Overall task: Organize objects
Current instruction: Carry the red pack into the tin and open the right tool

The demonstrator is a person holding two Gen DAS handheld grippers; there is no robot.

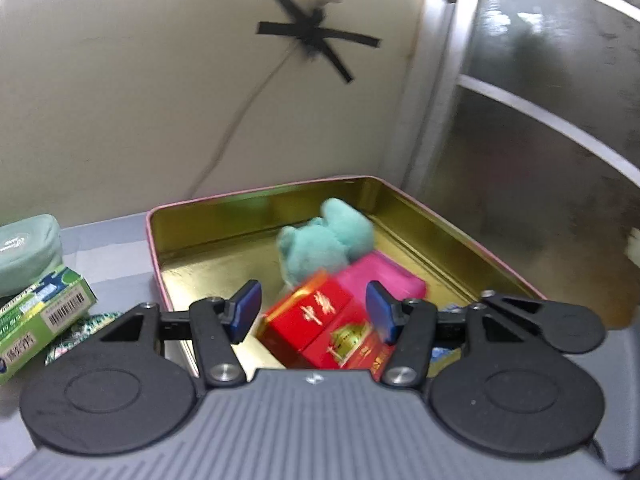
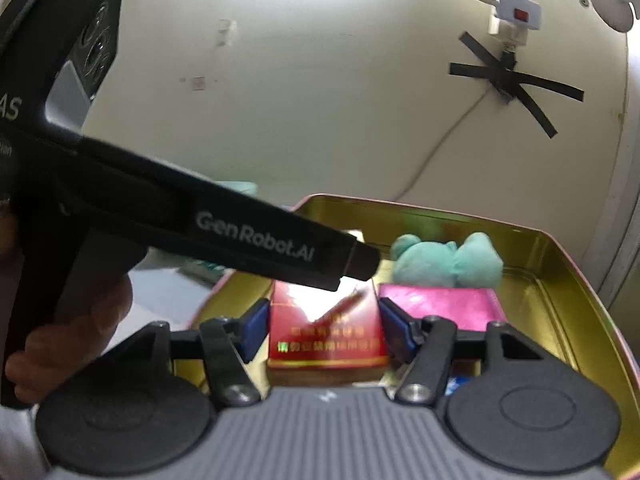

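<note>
resting on a grey-blue surface (image 1: 116, 248) against a cream wall (image 1: 140, 92), with black tape strips (image 1: 318, 38) crossed over a thin cable and a white power strip (image 2: 516, 4) above. frosted glass door (image 1: 540, 128) to the right of the left gripper.

ahead of both grippers: open tin (image 1: 436, 224), pink rim, gold interior. inside the tin: teal plush toy (image 1: 326, 240) toward the far wall, pink box (image 1: 384, 280) just in front of it, red box (image 1: 320, 320) nearest the grippers and beside the pink box.

left gripper (image 1: 312, 312): jaws parted, blue pads either side of the red box; contact on the right pad cannot be told through blur, left pad clear of it. right gripper (image 2: 322, 330): jaws parted, red box (image 2: 326, 332) between the pads, visible gaps on both sides, nothing grasped.

left of the left gripper, outside the tin: green carton (image 1: 44, 312) with barcode, pale green pouch (image 1: 28, 252) behind it.

in the right wrist view, left device body (image 2: 180, 216) crossing overhead, held by a hand (image 2: 68, 328).
</note>
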